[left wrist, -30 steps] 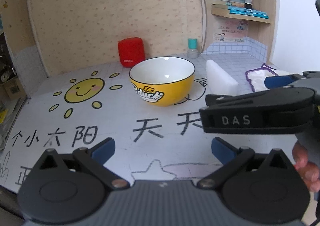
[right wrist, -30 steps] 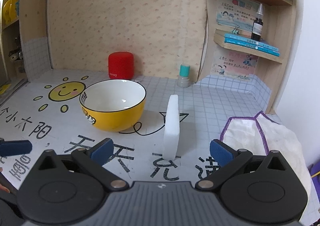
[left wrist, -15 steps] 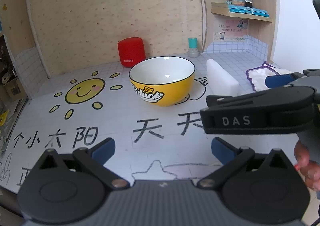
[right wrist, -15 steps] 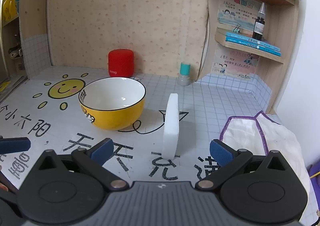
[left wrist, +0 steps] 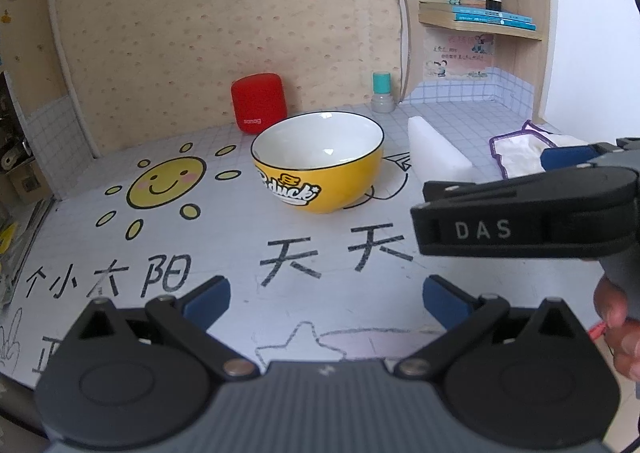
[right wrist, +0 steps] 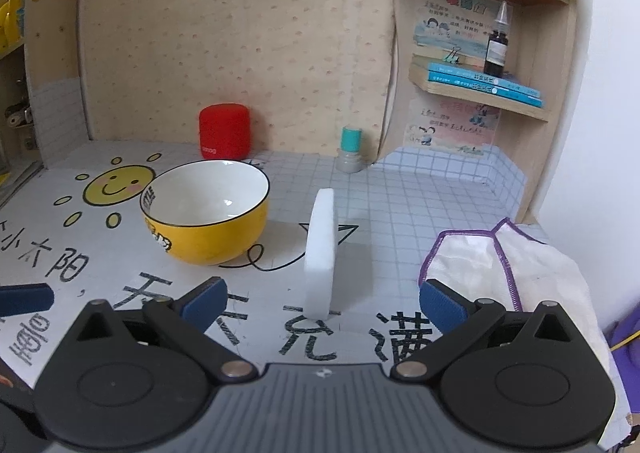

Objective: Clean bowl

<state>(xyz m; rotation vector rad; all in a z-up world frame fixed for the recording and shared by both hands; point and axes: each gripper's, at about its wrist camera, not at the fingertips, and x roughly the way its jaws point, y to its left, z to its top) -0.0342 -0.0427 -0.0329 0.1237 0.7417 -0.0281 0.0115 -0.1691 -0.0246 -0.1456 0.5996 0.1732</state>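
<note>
Little had shifted since the earlier frames: both claws hung low over the front edge of the printed white worktop (right wrist: 400,189), pointing toward its back wall. The left claw (left wrist: 326,295) gaped wide with nothing between its blue pads; the right claw (right wrist: 322,299) stood equally wide and empty, a hand (left wrist: 618,327) gripping its handle. The yellow ceramic bowl with a white inside (right wrist: 206,209) sat mid-worktop, just left of the white foam sponge block (right wrist: 320,249) standing on edge.
</note>
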